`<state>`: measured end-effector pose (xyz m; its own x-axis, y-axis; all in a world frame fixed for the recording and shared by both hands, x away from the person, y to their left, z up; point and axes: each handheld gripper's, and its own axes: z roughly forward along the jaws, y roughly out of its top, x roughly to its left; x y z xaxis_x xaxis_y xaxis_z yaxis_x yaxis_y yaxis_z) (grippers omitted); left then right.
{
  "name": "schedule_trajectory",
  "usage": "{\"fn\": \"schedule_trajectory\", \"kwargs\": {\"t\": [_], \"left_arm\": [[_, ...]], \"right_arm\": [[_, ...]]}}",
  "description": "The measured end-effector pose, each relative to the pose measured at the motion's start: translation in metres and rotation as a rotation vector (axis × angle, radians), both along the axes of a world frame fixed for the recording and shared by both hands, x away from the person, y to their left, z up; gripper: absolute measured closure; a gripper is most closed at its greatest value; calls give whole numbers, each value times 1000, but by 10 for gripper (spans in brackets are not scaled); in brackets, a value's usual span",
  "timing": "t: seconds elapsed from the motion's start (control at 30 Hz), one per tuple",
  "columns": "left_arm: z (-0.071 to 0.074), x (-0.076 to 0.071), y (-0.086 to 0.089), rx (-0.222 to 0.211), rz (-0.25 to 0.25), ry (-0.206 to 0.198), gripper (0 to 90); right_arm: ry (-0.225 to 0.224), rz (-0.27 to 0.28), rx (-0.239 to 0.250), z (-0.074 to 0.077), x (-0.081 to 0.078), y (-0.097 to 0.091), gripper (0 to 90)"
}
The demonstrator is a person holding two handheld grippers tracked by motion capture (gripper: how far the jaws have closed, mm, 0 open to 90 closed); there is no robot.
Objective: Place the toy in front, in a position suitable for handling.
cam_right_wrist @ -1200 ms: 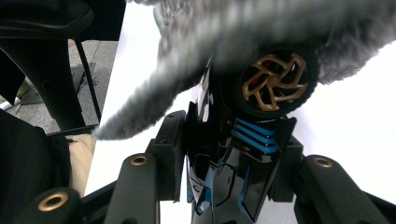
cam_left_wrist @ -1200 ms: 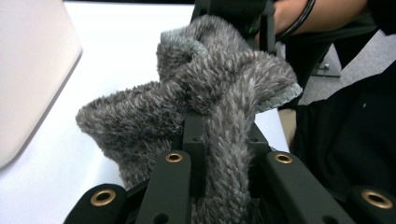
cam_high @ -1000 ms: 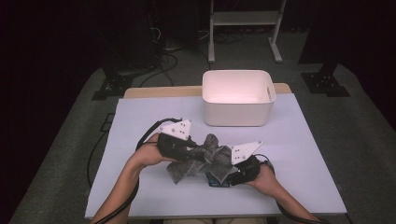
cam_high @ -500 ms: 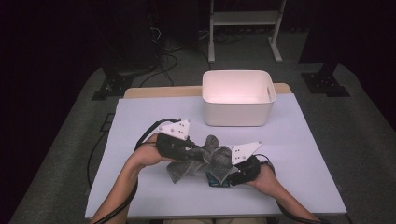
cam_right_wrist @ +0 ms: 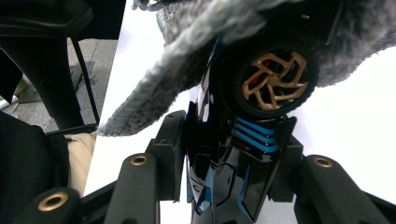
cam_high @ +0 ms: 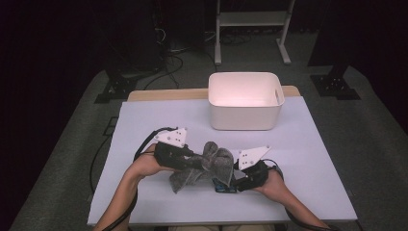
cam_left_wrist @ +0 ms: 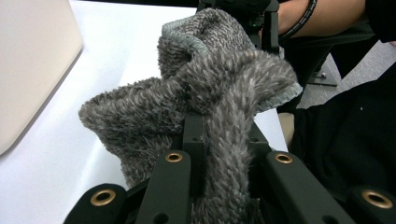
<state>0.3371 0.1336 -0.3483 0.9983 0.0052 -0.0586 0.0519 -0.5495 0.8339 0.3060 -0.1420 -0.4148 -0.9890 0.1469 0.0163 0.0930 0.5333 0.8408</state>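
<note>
A fuzzy grey cloth (cam_high: 208,163) is bunched near the table's front between the two grippers. My left gripper (cam_high: 195,164) comes in from the left and is shut on a fold of the cloth (cam_left_wrist: 205,93), which bulges up beyond the jaws. My right gripper (cam_high: 235,179) is shut on a black and blue toy car (cam_high: 224,186). In the right gripper view the toy car (cam_right_wrist: 243,158) sits pinched between the jaws, its gold-spoked wheel (cam_right_wrist: 275,79) facing me. The cloth (cam_right_wrist: 187,56) is draped over the car's far end.
A white plastic bin (cam_high: 245,103) stands at the back of the pale table (cam_high: 144,120), right of centre. Cables trail from both grippers. Beyond the table are a dark floor, stands and a white frame (cam_high: 252,19).
The left hand has sunk a little and shifted slightly toward the table's front, taking the cloth with it. The right hand and the toy car have stayed put.
</note>
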Motion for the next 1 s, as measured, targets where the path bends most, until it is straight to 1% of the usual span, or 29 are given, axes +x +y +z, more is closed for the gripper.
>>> {"fn": "schedule_trajectory", "kwargs": {"t": [0.13, 0.3, 0.43, 0.57, 0.6, 0.67, 0.7, 0.8, 0.93, 1.0], "left_arm": [[-1, 0, -2, -3, -4, 1, 775], [2, 1, -8, 7, -18, -10, 775], [2, 2, -12, -6, -23, -9, 775], [3, 1, -17, -15, -38, -11, 775], [3, 0, -18, -16, -43, -12, 775], [2, -1, -21, -20, -53, -12, 775], [2, 0, -23, -24, -54, -13, 775], [0, 0, -26, -34, -60, -6, 775], [-4, -1, -32, -48, -68, 7, 775], [-7, -1, -33, -50, -72, 9, 774]], "right_arm": [[7, -2, -4, 1, 0, 0, 556], [15, -6, -22, 3, 1, 0, 554], [5, -5, -50, 7, 0, 0, 544], [-6, -9, -84, 11, -1, -1, 527], [-14, -13, -93, 14, -2, -3, 519], [-19, -14, -87, 17, -3, -5, 520], [-18, -20, -84, 19, -4, -6, 519], [-12, -20, -97, 23, -4, -11, 523], [1, -21, -130, 21, -3, -15, 528], [8, -26, -132, 20, -3, -17, 528]]}}
